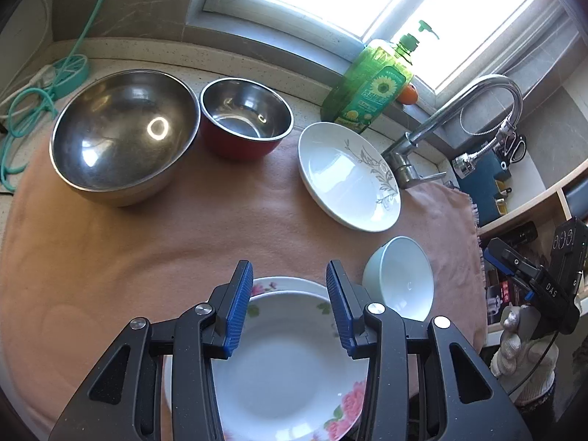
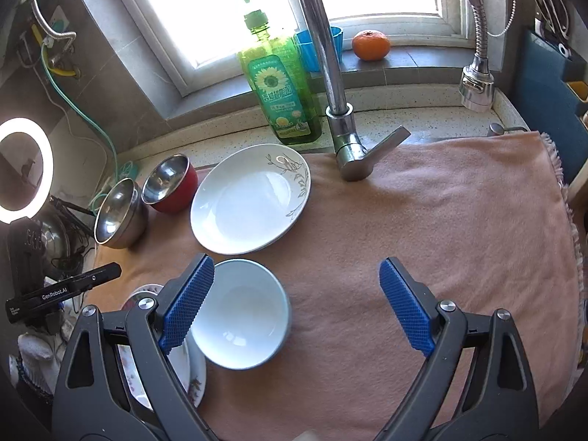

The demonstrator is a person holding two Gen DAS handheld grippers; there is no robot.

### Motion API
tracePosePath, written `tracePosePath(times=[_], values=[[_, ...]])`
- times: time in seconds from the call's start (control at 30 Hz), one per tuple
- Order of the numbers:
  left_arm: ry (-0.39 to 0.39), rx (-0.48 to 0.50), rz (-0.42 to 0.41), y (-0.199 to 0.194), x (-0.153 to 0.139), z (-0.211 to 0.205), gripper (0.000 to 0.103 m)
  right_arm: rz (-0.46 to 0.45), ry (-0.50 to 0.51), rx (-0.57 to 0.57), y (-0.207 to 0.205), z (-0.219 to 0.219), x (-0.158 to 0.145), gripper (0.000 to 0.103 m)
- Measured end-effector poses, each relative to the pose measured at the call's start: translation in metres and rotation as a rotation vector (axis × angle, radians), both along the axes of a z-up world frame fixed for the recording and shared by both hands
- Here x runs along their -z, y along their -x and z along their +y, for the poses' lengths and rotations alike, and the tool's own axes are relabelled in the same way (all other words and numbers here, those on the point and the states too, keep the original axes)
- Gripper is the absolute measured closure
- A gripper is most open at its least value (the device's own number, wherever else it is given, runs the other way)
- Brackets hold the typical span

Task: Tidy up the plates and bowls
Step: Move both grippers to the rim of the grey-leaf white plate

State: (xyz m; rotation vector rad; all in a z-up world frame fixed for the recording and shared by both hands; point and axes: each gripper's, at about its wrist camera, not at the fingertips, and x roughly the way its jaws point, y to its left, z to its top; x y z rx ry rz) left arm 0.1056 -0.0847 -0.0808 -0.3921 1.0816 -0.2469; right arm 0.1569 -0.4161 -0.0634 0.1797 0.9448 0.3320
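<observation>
My left gripper [image 1: 289, 275] is open just above two stacked flower-patterned plates [image 1: 283, 375], empty; these plates show partly behind my right gripper's left finger [image 2: 194, 371]. A pale blue bowl [image 1: 402, 277] sits to their right, also in the right wrist view [image 2: 240, 312]. A white plate with a grey leaf pattern [image 1: 345, 174] [image 2: 250, 198] lies further back. A large steel bowl [image 1: 123, 134] [image 2: 117, 217] and a red steel-lined bowl [image 1: 244, 117] [image 2: 171, 183] stand at the back left. My right gripper [image 2: 296, 279] is open and empty, its left finger beside the pale blue bowl.
A pink cloth [image 2: 422, 220] covers the counter. A chrome faucet [image 2: 341, 110] and a green dish soap bottle [image 2: 281, 88] stand at the back by the window sill, with an orange [image 2: 371, 45] and a blue cup [image 2: 312, 47]. Green cords [image 1: 33, 99] lie at the left.
</observation>
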Motion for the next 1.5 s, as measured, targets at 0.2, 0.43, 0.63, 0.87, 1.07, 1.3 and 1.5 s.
tracePosePath(times=[0.2,0.43,0.63,0.87,1.07,1.3,1.5], values=[[0.017,-0.091,0.026,-0.019,0.014,-0.030,0.063,0.044,0.025,-0.112,-0.043,-0.005,0.020,0.025],[0.011,-0.156,0.041,-0.042,0.024,-0.045,0.063,0.100,-0.003,-0.199,-0.083,0.007,0.042,0.053],[-0.015,-0.190,0.035,-0.060,0.029,-0.044,0.063,0.093,0.035,-0.267,-0.107,0.028,0.051,0.064],[-0.007,-0.186,0.059,-0.077,0.040,-0.050,0.066,0.064,0.117,-0.324,-0.131,0.051,0.054,0.069],[-0.012,-0.188,0.074,-0.086,0.048,-0.051,0.067,0.075,0.156,-0.335,-0.150,0.060,0.064,0.072],[-0.008,-0.187,0.093,-0.092,0.056,-0.050,0.075,0.079,0.178,-0.340,-0.161,0.066,0.069,0.074],[-0.001,-0.176,0.104,-0.097,0.062,-0.056,0.075,0.095,0.194,-0.349,-0.169,0.070,0.077,0.079]])
